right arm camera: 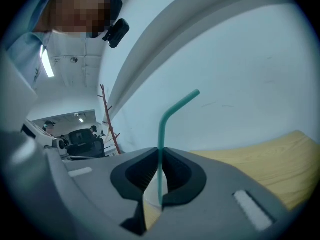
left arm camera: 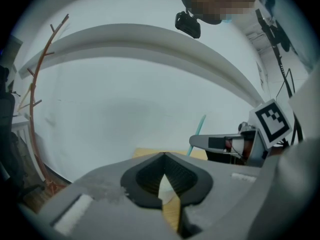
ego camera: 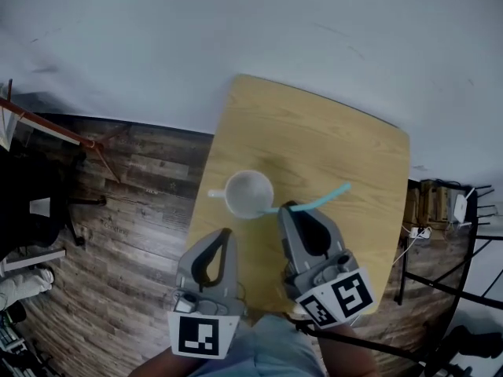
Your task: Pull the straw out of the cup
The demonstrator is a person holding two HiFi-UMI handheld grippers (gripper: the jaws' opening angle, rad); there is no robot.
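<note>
A white cup (ego camera: pixel 250 193) with a small handle stands on the light wooden table (ego camera: pixel 330 140). My right gripper (ego camera: pixel 289 207) is just right of the cup, shut on a teal bendy straw (ego camera: pixel 318 201). In the right gripper view the straw (right arm camera: pixel 162 129) runs up between the pads (right arm camera: pixel 172 171) and bends to the right at the top. Its lower end sits by the cup's right rim; I cannot tell whether it is still inside. My left gripper (ego camera: pixel 226 232) hovers just in front of the cup, shut and holding nothing. In the left gripper view its tips (left arm camera: pixel 162 156) meet.
The table is small, with its edges close on every side. Dark plank floor (ego camera: pixel 134 203) lies to the left, with a black chair (ego camera: pixel 39 195) and a reddish rack (ego camera: pixel 86 141). A black metal frame (ego camera: pixel 448 273) stands right of the table. A white wall (ego camera: pixel 259 22) is behind.
</note>
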